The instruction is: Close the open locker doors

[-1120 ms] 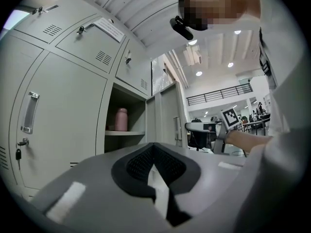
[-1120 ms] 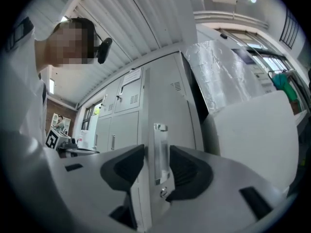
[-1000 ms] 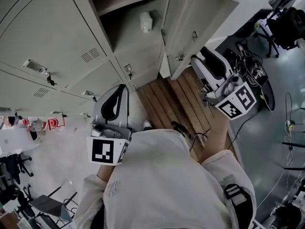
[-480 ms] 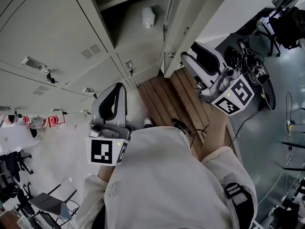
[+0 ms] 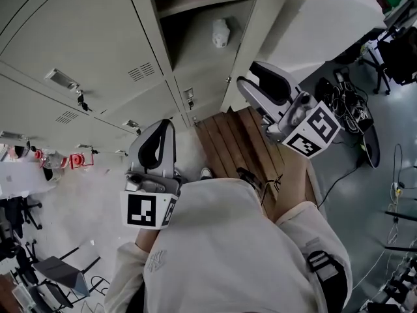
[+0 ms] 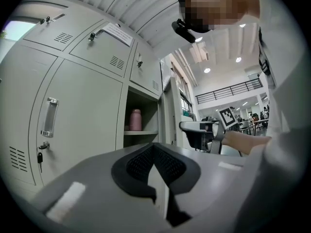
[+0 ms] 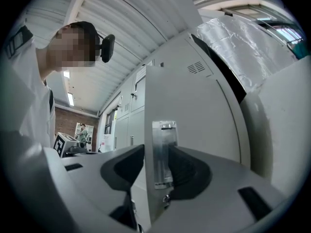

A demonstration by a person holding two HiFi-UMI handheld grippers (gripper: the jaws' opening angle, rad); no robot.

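- grey painted sheet steel: the locker door stands ajar, hinged on the right of the open compartment, tall axis upright, its free edge turned toward the person.
- the right gripper straddles that free edge. in the right gripper view one dark pad sits on each face of the door, closed down to its thickness and apparently gripping it.
- a bright metal handle plate runs upright between the pads, with a row of vent louvres pressed into the face higher up.
- the relation that matters: the opening lies to the left of the door. so, as i judge it, the edge has to sweep leftward in an arc about the right-hand hinge until it meets the frame.
- the right gripper is already on the door. the left gripper hangs well apart, lower and to the left, in front of the closed lockers.
- its ribbed black pads meet in a point with nothing between them, so it is shut and empty.
- inside the compartment a pink bottle stands on the upper shelf, and a small white object lies on the level below. both seem set back from the front edge, though i cannot be sure of the white one.
- the steel looks smooth and thin, so the pads could slide along it. the door may also spring back if let go before it latches.
- brown wooden boards cover the floor below the door.
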